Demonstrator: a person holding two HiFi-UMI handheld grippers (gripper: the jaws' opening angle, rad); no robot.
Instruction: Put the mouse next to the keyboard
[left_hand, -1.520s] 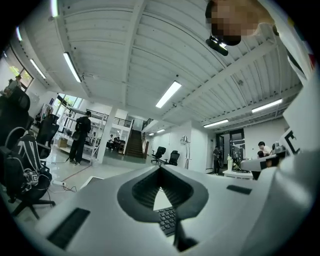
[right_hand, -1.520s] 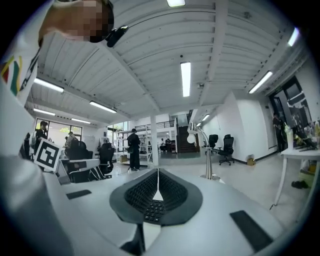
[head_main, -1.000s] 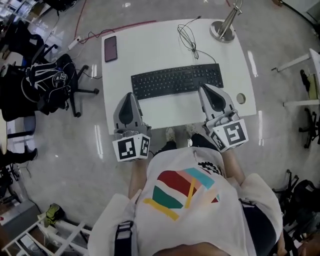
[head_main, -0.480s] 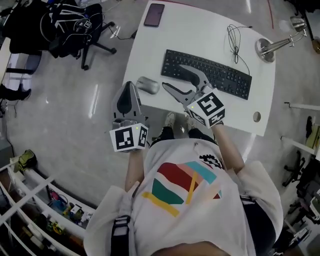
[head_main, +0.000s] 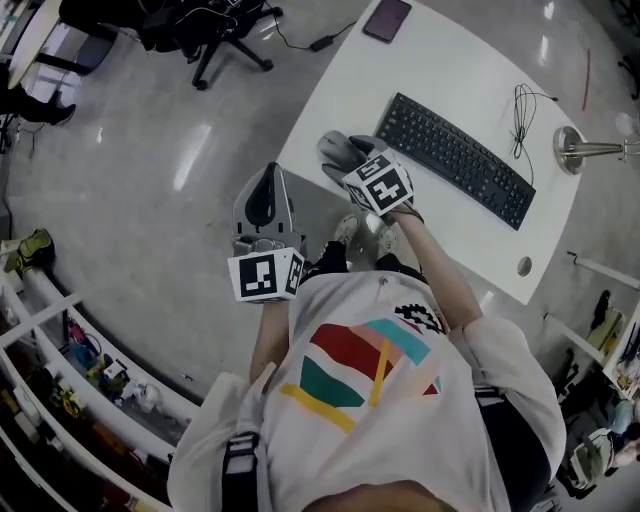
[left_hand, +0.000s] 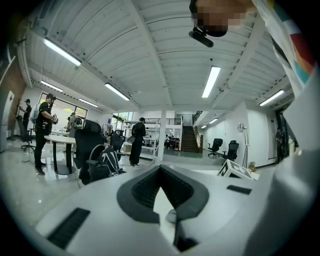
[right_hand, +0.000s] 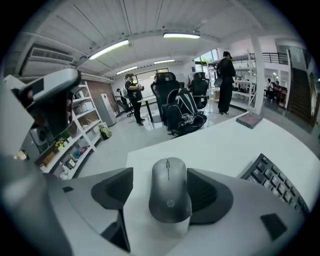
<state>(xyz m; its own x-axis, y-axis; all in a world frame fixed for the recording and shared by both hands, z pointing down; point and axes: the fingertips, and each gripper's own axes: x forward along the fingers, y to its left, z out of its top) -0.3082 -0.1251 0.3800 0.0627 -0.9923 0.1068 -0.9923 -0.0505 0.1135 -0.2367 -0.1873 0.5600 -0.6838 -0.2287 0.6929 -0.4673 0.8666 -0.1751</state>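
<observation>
Your right gripper (head_main: 340, 156) is at centre frame in the head view, jaws opening; the mouse (right_hand: 169, 193) lies between them, flat on the table (head_main: 450, 70); one pad stands clear of it, the other is close against its side, contact unclear; mouse sits near the table's lower-left edge, near the keyboard's (head_main: 455, 160) left end but apart from it; your left gripper (head_main: 267, 180) hangs off the table, over the floor, left of centre; its jaws are clenched together, nothing between them; phone (head_main: 387, 18) at the table's corner, top of frame; cable (head_main: 522, 110) loops beyond the keyboard.
</observation>
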